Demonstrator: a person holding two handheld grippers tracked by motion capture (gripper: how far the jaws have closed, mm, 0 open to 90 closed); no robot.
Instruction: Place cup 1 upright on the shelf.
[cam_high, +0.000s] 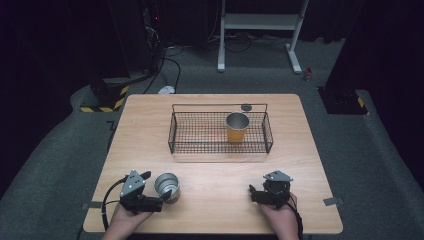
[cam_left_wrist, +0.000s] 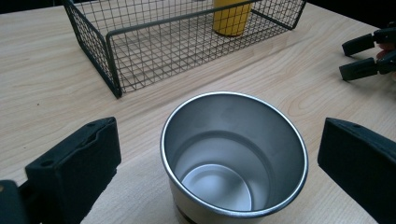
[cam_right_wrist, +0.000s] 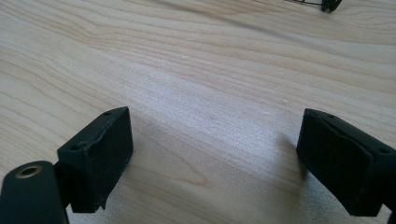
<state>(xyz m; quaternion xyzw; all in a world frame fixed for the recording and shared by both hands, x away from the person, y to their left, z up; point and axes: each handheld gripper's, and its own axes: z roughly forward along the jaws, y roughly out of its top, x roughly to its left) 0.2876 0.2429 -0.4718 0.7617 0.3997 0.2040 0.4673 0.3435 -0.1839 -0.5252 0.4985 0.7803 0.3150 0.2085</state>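
The table (cam_high: 210, 200) is pale wood with a clear grain and a smooth, faintly sheened top. The cup (cam_left_wrist: 233, 156) is brushed metal, dull silver inside with a bright polished rim. The basket (cam_left_wrist: 140, 51) is thin dark metal wire. The second cup (cam_high: 237, 127) has a glossy yellow outside and a metal rim. Both grippers' pads (cam_right_wrist: 100, 156) look like matt black rubber or plastic, slightly rough.

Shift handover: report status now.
Left gripper open around steel cup, no contact. Right gripper open, empty. Yellow cup in wire basket. Path clear.
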